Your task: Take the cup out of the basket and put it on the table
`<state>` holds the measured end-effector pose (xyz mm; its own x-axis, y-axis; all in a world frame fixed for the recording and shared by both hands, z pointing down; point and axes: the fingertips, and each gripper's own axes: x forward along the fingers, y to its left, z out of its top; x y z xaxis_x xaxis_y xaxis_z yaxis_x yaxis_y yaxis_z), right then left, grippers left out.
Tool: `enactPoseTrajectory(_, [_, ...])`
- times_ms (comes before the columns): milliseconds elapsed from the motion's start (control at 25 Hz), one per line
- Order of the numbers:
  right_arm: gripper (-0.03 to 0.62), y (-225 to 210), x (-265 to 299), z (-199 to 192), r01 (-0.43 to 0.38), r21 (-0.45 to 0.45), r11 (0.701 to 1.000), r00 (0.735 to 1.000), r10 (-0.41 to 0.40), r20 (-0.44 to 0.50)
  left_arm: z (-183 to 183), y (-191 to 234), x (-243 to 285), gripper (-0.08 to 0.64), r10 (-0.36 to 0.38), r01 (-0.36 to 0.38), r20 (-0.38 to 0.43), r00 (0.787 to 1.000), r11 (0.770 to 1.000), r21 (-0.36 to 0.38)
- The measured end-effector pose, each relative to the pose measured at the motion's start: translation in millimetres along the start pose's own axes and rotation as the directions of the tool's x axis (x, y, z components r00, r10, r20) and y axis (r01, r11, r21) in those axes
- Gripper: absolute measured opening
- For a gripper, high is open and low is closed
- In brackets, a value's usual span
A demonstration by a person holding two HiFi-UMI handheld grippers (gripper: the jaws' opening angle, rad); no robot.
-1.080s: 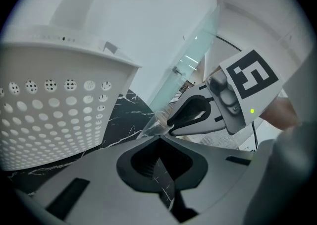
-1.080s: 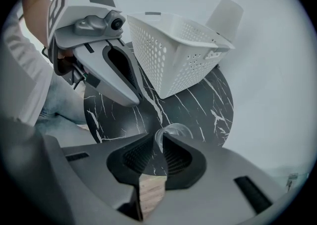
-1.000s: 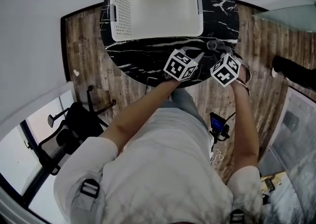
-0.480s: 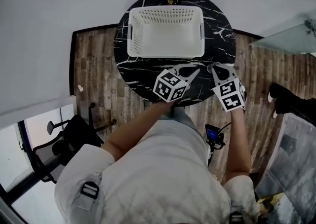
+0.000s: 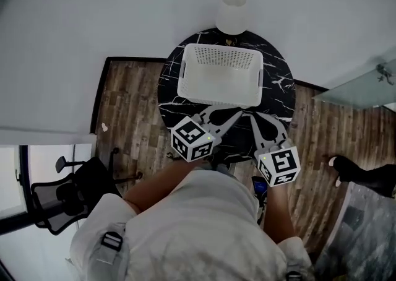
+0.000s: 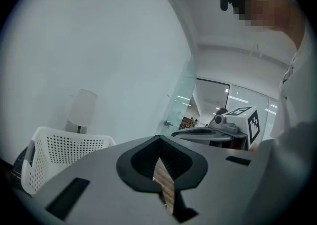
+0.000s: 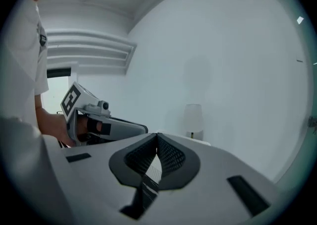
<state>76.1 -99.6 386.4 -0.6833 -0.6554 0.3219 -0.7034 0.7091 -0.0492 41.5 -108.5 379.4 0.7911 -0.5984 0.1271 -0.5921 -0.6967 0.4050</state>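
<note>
A white perforated basket (image 5: 219, 75) stands on the round black marble table (image 5: 278, 85), and what shows of its inside looks empty. No cup can be made out in any view. My left gripper (image 5: 230, 114) hovers over the table's near edge, just in front of the basket, its jaws shut on nothing. To its right, my right gripper (image 5: 256, 117) is also shut and holds nothing. In the left gripper view the left gripper (image 6: 159, 142) has the basket (image 6: 64, 154) low on the left. In the right gripper view the right gripper (image 7: 157, 137) points at a white wall.
A white lamp (image 5: 232, 12) stands at the table's far edge behind the basket. Wood flooring (image 5: 130, 97) surrounds the table. An office chair (image 5: 62, 193) is at the lower left, a glass panel (image 5: 365, 88) at the right, and a person's dark shoe (image 5: 362, 174) at the right edge.
The head view has drawn up and back, so table and basket look smaller. Both grippers pulled back toward the near edge. The dark object beside the right gripper a second ago no longer shows.
</note>
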Motion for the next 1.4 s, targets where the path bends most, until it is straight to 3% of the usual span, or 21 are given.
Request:
enactPoseTrajectory(200, [0.009,28.5,-12.0,56.4,-0.033,-0.018,0.999,0.990,0.035,0.139,44.1,-13.4,-30.8,0.006,0.019,-0.027,0.089,0.996,0.995,0.096])
enactPoseTrajectory(520, [0.008,65.8,-27.0,115.4,-0.066,-0.048,0.997,0.961,0.076,0.267,92.2,-39.1,-70.5,0.006,0.035,-0.074,0.211,0.977,0.981,0.181])
enactPoseTrajectory(760, [0.008,77.6,-29.2,123.0,-0.073,-0.051,0.996,0.950,0.085,0.301,98.7,-51.1,-86.2,0.006,0.054,-0.107,0.220,0.974,0.965,0.240])
enactPoseTrajectory(1400, [0.008,79.9,-39.2,122.8,-0.080,-0.064,0.995,0.947,0.096,0.307,96.7,-56.9,-83.7,0.006,0.091,-0.143,0.221,0.971,0.961,0.236])
